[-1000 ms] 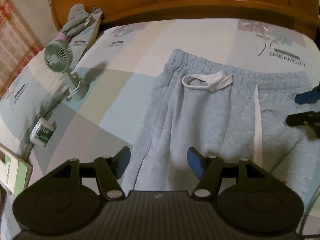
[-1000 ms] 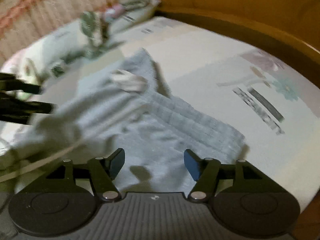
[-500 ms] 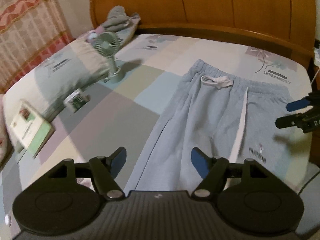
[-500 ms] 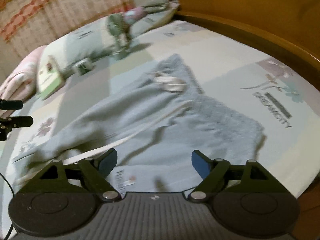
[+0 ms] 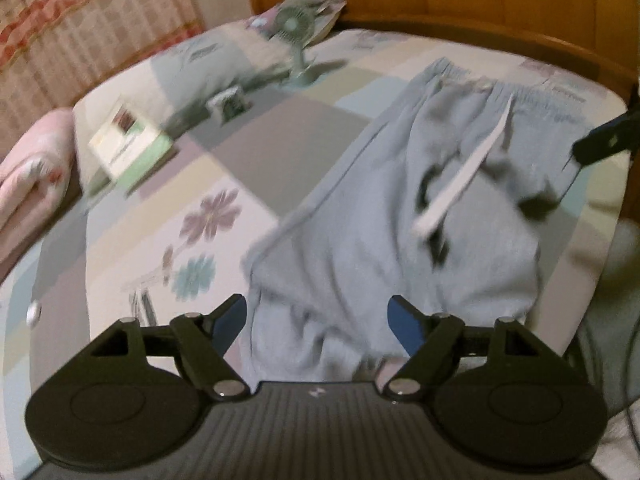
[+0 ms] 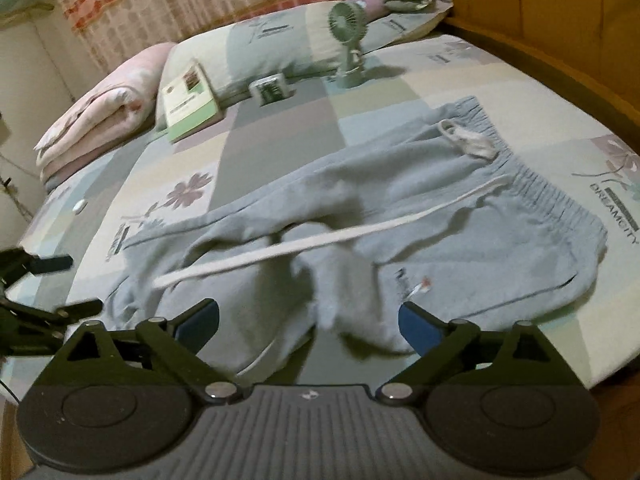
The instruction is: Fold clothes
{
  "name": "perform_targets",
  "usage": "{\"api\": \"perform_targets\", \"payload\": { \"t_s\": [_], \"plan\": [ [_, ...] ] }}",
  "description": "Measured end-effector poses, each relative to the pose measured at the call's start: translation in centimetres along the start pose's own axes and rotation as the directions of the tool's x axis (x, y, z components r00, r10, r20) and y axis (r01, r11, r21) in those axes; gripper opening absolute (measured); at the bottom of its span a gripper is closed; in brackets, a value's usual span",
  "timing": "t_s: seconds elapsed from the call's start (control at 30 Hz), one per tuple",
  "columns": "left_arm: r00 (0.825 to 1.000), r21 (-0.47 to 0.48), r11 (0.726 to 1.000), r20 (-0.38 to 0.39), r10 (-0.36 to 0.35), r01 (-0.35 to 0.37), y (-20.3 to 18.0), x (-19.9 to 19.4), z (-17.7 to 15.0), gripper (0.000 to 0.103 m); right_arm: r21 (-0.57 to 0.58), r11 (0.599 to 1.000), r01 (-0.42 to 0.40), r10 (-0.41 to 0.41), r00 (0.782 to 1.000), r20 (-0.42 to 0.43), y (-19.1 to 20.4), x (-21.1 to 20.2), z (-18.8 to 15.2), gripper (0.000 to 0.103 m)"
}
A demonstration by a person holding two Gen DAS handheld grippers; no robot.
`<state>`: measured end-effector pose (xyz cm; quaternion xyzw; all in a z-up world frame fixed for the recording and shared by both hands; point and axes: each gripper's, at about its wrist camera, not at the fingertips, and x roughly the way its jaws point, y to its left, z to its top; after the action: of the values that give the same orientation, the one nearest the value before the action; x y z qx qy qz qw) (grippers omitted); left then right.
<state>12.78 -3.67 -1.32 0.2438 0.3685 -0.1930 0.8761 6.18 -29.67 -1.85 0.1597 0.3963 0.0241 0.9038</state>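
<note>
both grippers pulled back, fingers (image 6: 416, 322) opening wider

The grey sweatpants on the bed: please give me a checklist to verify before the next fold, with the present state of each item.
1. Sweatpants lie flat: not ok, legs bunched near the bed edge.
2. Left gripper free: ok, jaws opening, nothing pinched.
3. Right gripper free: ok, jaws opening, cloth between them but not clamped.
4. White drawstring tucked in: not ok, trails across the fabric.
5. Fan clear of the pants: ok.
</note>
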Motion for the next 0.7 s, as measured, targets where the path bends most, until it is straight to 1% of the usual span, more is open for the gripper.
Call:
{"api": "perform_targets", "payload": {
  "t_s": [0.17,0.27,0.37,0.53,0.63,0.7],
  "plan": [
    [1.000,-0.099,0.995,-0.025,0.004,-0.007,1.1,0.8,-4.3,0.078,-0.049,0.999,0.008,-0.009,1.000,-0.021,2.3,-0.5,-1.0,0.100],
    [0.999,-0.157,0.988,-0.036,0.002,-0.007,1.7,1.4,-6.0,0.078,-0.070,0.997,0.011,-0.012,1.000,-0.024,3.3,-0.5,-1.3,0.101],
    [0.999,-0.193,0.981,-0.038,-0.009,0.002,2.1,1.9,-7.3,0.078,-0.081,0.997,0.006,-0.008,1.000,-0.029,4.1,-0.1,-1.5,0.102],
    [0.999,-0.186,0.982,-0.030,-0.022,0.016,2.0,3.3,-7.9,0.078,-0.099,0.995,-0.005,0.000,0.999,-0.052,5.2,0.9,-1.7,0.102],
    [1.000,-0.164,0.986,-0.013,-0.014,0.012,2.2,4.4,-7.3,0.078,-0.114,0.993,0.008,-0.015,0.998,-0.061,5.5,1.7,-1.6,0.102],
    [1.000,-0.157,0.988,-0.019,-0.004,0.001,2.7,5.5,-6.5,0.078,-0.114,0.993,0.013,-0.021,0.998,-0.061,5.5,2.0,-1.3,0.102]
  ]
}}
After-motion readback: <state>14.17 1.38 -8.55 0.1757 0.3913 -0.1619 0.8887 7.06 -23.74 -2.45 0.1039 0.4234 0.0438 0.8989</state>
